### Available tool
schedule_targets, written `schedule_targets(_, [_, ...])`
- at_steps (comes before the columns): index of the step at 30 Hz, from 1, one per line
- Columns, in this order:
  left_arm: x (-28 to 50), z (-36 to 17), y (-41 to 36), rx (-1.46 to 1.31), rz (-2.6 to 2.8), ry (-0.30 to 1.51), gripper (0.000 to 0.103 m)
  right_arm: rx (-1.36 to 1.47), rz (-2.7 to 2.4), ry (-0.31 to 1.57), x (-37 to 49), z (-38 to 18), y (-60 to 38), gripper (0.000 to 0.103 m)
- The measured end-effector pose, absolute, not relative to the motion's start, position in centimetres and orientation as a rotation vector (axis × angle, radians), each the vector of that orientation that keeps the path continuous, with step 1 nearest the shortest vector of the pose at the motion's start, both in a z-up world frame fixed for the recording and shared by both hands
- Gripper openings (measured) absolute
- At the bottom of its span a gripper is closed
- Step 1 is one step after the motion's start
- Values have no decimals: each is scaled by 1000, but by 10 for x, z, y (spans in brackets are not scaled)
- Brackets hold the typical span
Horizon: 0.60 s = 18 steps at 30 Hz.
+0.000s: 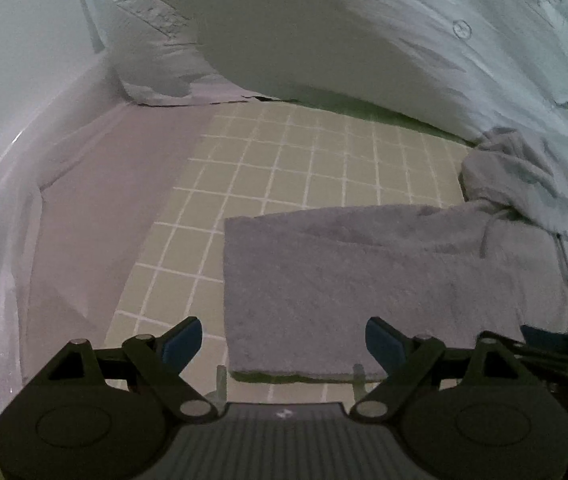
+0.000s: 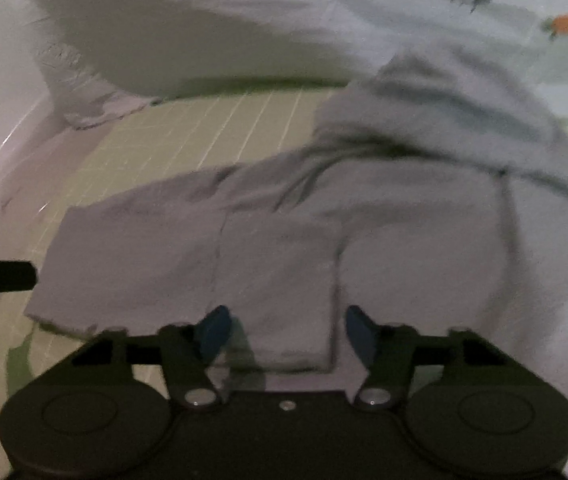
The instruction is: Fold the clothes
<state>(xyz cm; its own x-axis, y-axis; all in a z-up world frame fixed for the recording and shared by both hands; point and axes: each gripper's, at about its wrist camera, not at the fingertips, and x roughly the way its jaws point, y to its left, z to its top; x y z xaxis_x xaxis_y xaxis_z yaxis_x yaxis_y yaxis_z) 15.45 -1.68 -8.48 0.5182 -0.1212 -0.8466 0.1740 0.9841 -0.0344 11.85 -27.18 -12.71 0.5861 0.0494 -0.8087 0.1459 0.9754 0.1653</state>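
Blur smears grey garment (image 2: pixel 323 240) beyond right hand-held gripper (image 2: pixel 284 336).

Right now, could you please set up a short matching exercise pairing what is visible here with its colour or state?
Things:
1. soft grey fleece garment
2. gridded cutting mat
3. left gripper
4. small carrot-shaped print

Descriptions:
A. orange
B. open, holding nothing
C. beige with white lines
D. partly folded flat, far end bunched

Pairs: 1-D, 2-C, 3-B, 4-A

The grey garment (image 2: pixel 363 240) is motion-blurred, its right side cut off.
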Motion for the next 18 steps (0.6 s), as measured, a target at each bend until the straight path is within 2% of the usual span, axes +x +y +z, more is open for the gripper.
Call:
schedule_targets(1, [154,-85,-19,69,-187,1011,89,225,-54,942,119,-129,-271,58])
schedule_targets(3, [151,-83,-23,91,-214,1008,89,221,-53,939,119,-129,-271,47])
schedule_targets(5, [146,-83,-27,105,-240,1004,89,204,-50,928,117,-127,-272,9])
schedule_targets(6, [143,-82,-29,112,-251,1001,89,190,-45,918,116,-125,-272,5])
schedule_targets(18, [98,-62,-54,162,-233,924,89,210,-13,680,88,-53,-295,3])
